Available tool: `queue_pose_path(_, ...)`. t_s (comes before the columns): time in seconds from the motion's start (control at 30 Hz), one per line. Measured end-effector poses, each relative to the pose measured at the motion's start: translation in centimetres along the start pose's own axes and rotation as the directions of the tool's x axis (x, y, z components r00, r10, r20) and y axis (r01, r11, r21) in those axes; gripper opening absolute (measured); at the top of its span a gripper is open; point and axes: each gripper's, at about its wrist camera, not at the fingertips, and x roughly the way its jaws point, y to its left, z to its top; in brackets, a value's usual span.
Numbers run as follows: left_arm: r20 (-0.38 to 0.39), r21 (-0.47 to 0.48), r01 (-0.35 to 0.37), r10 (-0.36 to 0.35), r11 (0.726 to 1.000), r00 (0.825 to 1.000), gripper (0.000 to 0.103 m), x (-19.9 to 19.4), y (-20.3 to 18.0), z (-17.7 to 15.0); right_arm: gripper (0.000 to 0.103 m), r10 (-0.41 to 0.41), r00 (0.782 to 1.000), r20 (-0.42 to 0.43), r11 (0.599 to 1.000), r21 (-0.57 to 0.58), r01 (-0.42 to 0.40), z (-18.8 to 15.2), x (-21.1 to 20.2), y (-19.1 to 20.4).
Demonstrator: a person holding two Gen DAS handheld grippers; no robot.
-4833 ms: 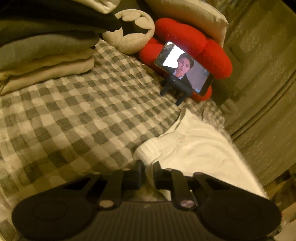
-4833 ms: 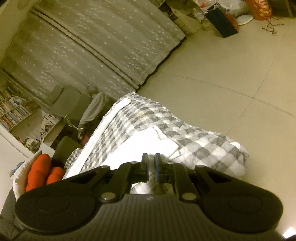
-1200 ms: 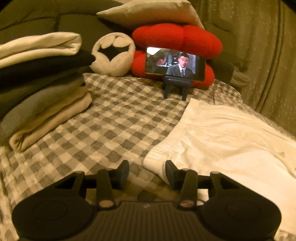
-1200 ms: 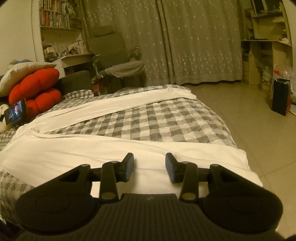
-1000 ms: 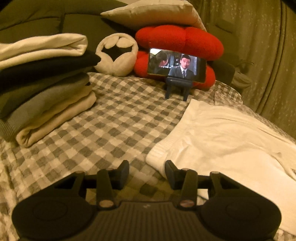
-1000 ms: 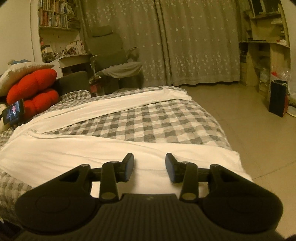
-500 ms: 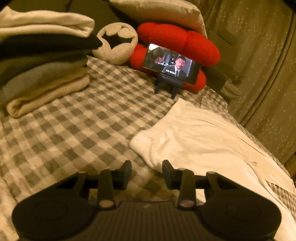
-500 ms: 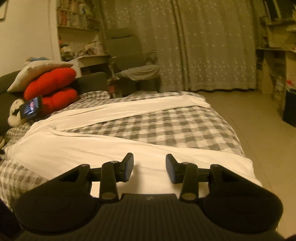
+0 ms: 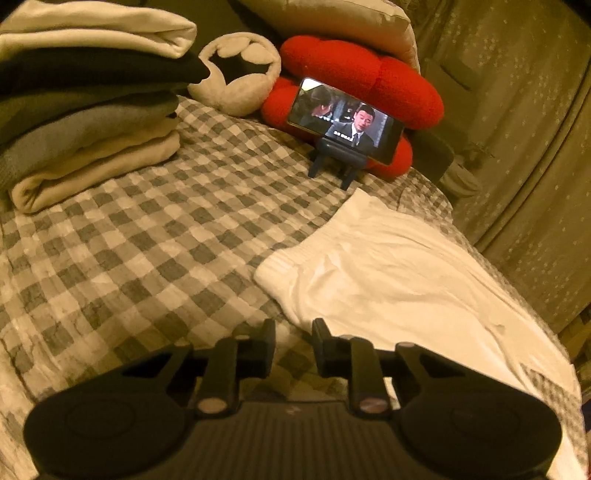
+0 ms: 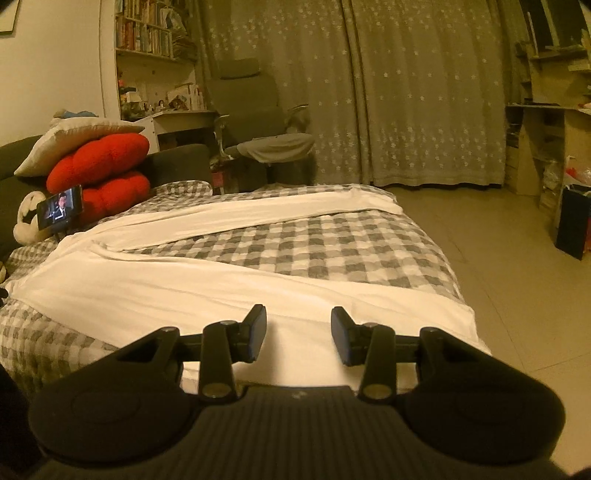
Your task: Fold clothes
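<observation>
While both tools hang over the bed, neither grips anything. Left tool: fingers parted with a narrow gap, released, poised above the checked cover just short of the near corner of the white trousers. Right tool: fingers spread wide, released, above the lower part of one trouser leg near the bed's foot edge.

Trousers: laid flat on the checked cover. In the left view the ribbed waistband lies nearest the tool and the cloth runs away to the right. In the right view the two legs are spread apart in a V, with bare checked cover between them; the near leg reaches the bed's edge.

Stack of folded clothes: at the left of the left view, resting on the cover, well apart from the trousers. Layers are cream, dark and grey.

Phone: on a dark stand at the head of the bed, screen lit, propped before a red cushion. A cream pillow lies on top of the cushion; a round cream plush sits beside it.

Chair, curtain and bookshelf stand beyond the bed.
</observation>
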Motion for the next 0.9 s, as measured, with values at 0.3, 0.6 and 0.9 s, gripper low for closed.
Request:
queue_pose_path(0.3, -0.032, -0.087, 0.050, -0.053, 0.995, 0.998, 0.022, 0.2, 0.8, 0.9, 0.043, -0.046, 0.999, 0.005, 0.998, 0.041, 0.046, -0.7, -1.3, -1.7)
queue_pose_path(0.6, -0.059, -0.056, 0.058, -0.061, 0.997, 0.996, 0.025, 1.7, -0.7, 0.3, 0.043, -0.046, 0.999, -0.012, 0.946, 0.320, 0.047, -1.6, -2.8, -5.9)
queue_pose_path(0.9, -0.029, -0.034, 0.053, -0.054, 0.998, 0.998, 0.024, 2.8, -0.9, 0.3, 0.043, -0.129, 0.992, -0.009, 0.660, 0.746, 0.092, -5.3, -4.7, -12.2)
